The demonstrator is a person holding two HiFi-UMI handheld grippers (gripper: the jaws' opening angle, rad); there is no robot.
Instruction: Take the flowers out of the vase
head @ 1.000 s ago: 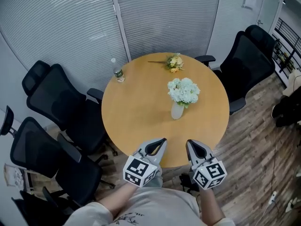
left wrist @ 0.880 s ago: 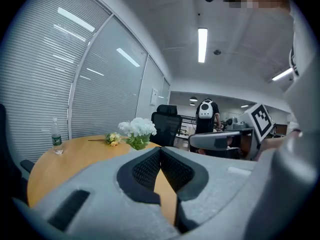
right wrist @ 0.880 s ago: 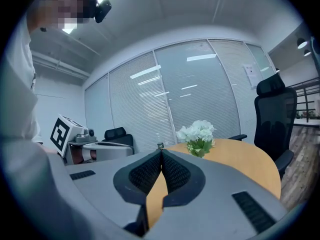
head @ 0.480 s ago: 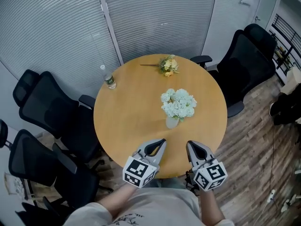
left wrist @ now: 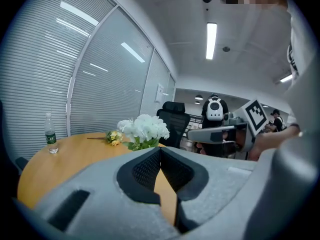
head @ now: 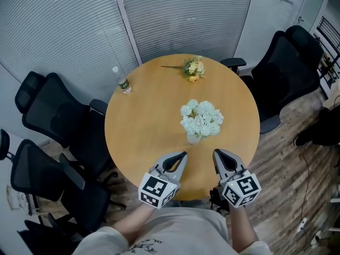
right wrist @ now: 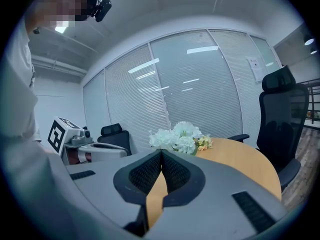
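Our left claw (head: 183,154) is shut tight, with nothing in it. Our right claw (head: 217,152) is shut and empty too. Both hang side by side over the near edge of the round table (head: 139,134) and point at the vase (head: 194,138). They are near it but not touching. We think they wait there because we have not reached in yet. The white flowers (head: 202,117) stand in the vase, near the middle of the table. A small yellow bunch (head: 193,68) lies flat at the far edge. A water bottle (head: 121,81) stands on the left. We guess a claw must open before it can pinch the stems.
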